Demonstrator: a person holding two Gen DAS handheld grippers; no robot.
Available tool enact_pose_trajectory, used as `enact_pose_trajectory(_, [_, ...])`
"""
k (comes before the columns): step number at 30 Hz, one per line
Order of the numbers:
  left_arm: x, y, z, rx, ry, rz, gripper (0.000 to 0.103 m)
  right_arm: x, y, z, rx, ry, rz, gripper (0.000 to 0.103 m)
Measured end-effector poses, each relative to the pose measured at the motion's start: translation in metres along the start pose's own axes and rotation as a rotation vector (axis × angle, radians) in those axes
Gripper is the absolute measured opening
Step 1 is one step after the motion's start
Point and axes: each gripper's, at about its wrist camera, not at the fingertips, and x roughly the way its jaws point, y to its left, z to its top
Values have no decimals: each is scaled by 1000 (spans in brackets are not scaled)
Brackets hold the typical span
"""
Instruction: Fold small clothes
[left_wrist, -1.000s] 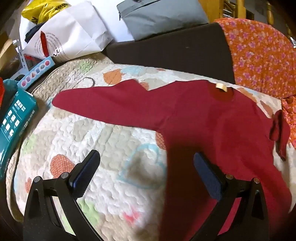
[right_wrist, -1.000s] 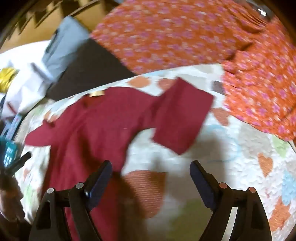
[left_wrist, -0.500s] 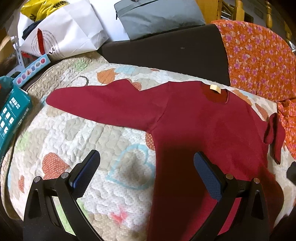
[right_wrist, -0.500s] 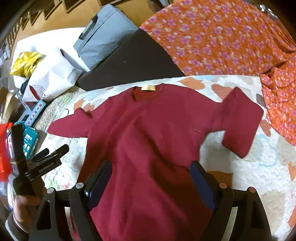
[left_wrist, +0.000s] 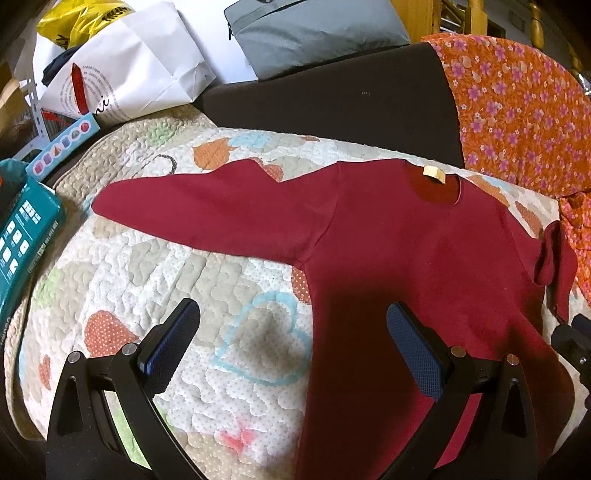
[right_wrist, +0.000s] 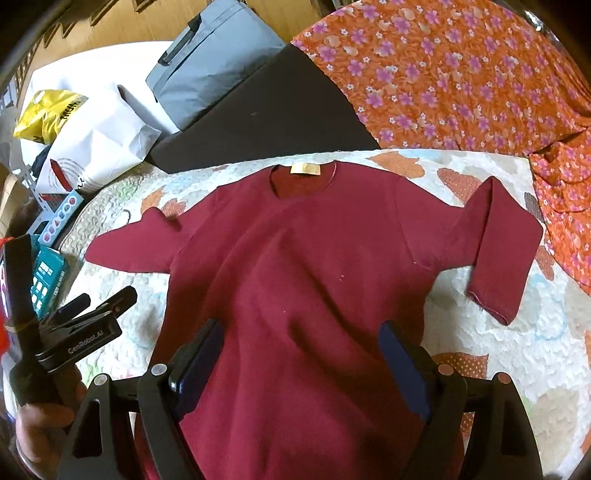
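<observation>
A dark red long-sleeved shirt (right_wrist: 303, 273) lies flat, collar away from me, on a quilted heart-print cover (right_wrist: 509, 354). In the left wrist view the shirt (left_wrist: 417, 266) has its left sleeve (left_wrist: 207, 214) spread out straight. Its right sleeve (right_wrist: 495, 251) is folded back on itself. My left gripper (left_wrist: 293, 341) is open and empty, low over the shirt's left side edge. My right gripper (right_wrist: 301, 360) is open and empty over the shirt's lower body. The left gripper also shows in the right wrist view (right_wrist: 92, 317), held in a hand.
An orange floral cloth (right_wrist: 461, 77) lies at the back right. A dark cushion (left_wrist: 332, 99), a grey bag (left_wrist: 314, 33) and a white paper bag (left_wrist: 129, 62) sit behind the quilt. A teal box (left_wrist: 22, 236) lies at the left edge.
The right gripper has swung left from the right sleeve to over the shirt's body. The left gripper has moved slightly, and the shirt now looks flatter.
</observation>
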Motion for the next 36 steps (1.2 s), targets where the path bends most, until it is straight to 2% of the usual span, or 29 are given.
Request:
enact_pose_trajectory(18, [14, -11, -1, 29, 24, 6, 102, 26, -1, 8, -21, -1, -26, 85])
enact_pose_trajectory(36, [33, -4, 4, 6, 56, 24, 102, 52, 15, 12, -39, 11, -13, 85])
